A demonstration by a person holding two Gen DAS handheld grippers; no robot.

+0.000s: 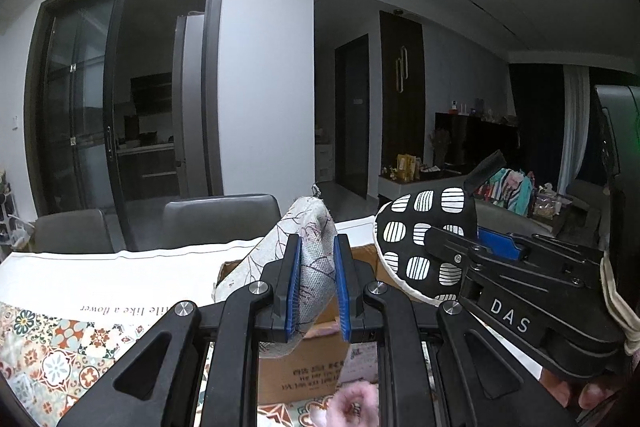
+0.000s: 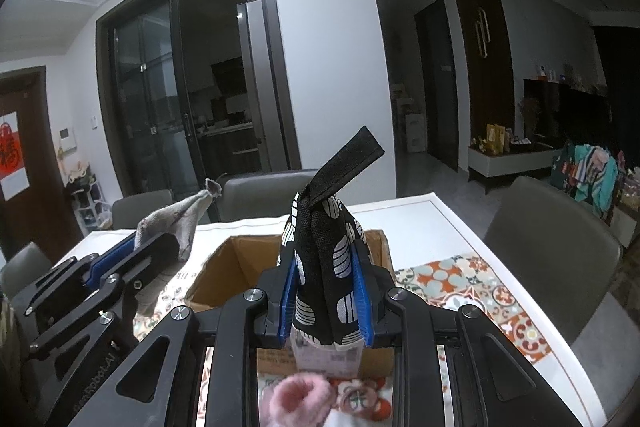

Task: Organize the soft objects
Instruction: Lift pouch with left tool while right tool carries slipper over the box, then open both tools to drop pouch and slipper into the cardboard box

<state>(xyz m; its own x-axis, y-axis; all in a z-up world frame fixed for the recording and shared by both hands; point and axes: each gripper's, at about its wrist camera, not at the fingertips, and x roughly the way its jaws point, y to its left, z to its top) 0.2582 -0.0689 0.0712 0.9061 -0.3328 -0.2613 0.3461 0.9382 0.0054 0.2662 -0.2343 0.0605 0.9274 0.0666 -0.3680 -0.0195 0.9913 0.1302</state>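
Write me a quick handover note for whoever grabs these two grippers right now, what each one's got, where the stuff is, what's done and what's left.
Left gripper: shut on the grey floral mitt, held up above the table.
Right gripper: shut on the black-and-white mitt, loop end up.
Cardboard box: open on the table, just beyond both grippers; its inside is mostly hidden.
Pink fuzzy item: on the patterned cloth, in front of the box.
Done: both mitts picked up.
Left: probably drop both in the box, then the pink item.
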